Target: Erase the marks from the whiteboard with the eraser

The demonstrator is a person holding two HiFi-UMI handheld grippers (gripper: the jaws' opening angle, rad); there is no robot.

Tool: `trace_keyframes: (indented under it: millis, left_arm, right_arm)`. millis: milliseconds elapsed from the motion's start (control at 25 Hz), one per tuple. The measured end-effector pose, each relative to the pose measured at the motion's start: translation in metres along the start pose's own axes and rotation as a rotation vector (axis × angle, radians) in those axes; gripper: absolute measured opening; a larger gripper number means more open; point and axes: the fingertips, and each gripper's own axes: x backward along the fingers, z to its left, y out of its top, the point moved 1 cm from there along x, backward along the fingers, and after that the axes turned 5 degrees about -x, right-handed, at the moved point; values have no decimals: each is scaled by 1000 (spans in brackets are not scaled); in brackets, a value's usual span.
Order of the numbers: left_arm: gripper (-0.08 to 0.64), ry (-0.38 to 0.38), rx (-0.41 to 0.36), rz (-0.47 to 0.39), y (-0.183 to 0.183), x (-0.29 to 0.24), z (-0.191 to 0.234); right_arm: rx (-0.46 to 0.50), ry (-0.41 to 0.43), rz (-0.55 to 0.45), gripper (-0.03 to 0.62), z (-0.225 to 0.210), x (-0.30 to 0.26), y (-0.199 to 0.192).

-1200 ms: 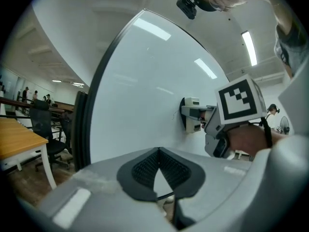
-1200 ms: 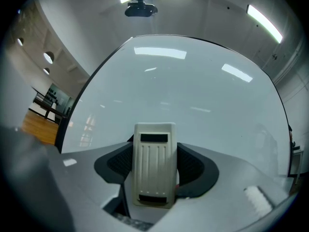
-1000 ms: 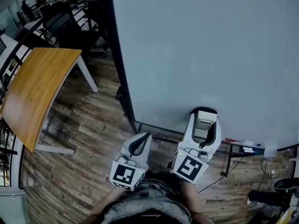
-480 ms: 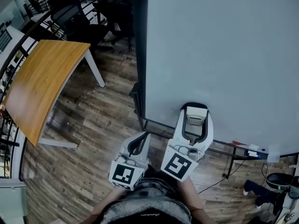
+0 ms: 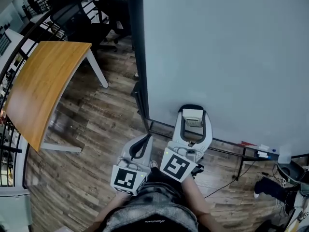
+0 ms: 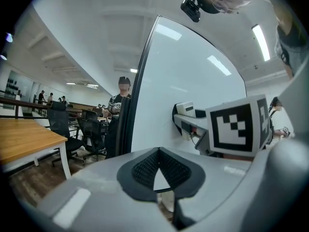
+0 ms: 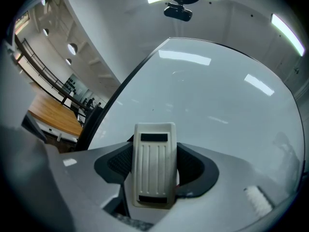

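The whiteboard (image 5: 231, 47) fills the upper right of the head view; I see no distinct marks on it. My right gripper (image 5: 193, 113) is shut on the pale ribbed eraser (image 5: 193, 121), held against the board's lower part near its left edge. The right gripper view shows the eraser (image 7: 154, 170) clamped between the jaws of the right gripper (image 7: 154, 153), facing the whiteboard (image 7: 217, 100). My left gripper (image 5: 147, 139) hangs just left of it over the floor, shut and empty. In the left gripper view the left gripper (image 6: 158, 151) has its pads together, with the right gripper (image 6: 182, 120) beyond.
A wooden table (image 5: 43, 86) stands at the left, with office chairs (image 5: 72, 18) behind it. The board's lower rail (image 5: 260, 152) carries small items at the right. Cables and a dark bin (image 5: 289, 170) lie at the lower right. A person (image 6: 120, 105) stands past the board's edge.
My right gripper has slid the eraser leftward along the board's lower part, closer to its left edge. The left gripper has stayed shut beside it.
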Motion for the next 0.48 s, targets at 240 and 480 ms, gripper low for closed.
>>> trace_keyframes:
  millis: [240, 480]
  left_arm:
    - [3, -9, -10, 6, -1, -4, -11]
    - [3, -12, -17, 12, 2, -10, -34]
  right_arm:
    - [-23, 10, -16, 262, -7, 3, -6]
    - [-36, 23, -29, 262, -29, 9, -7]
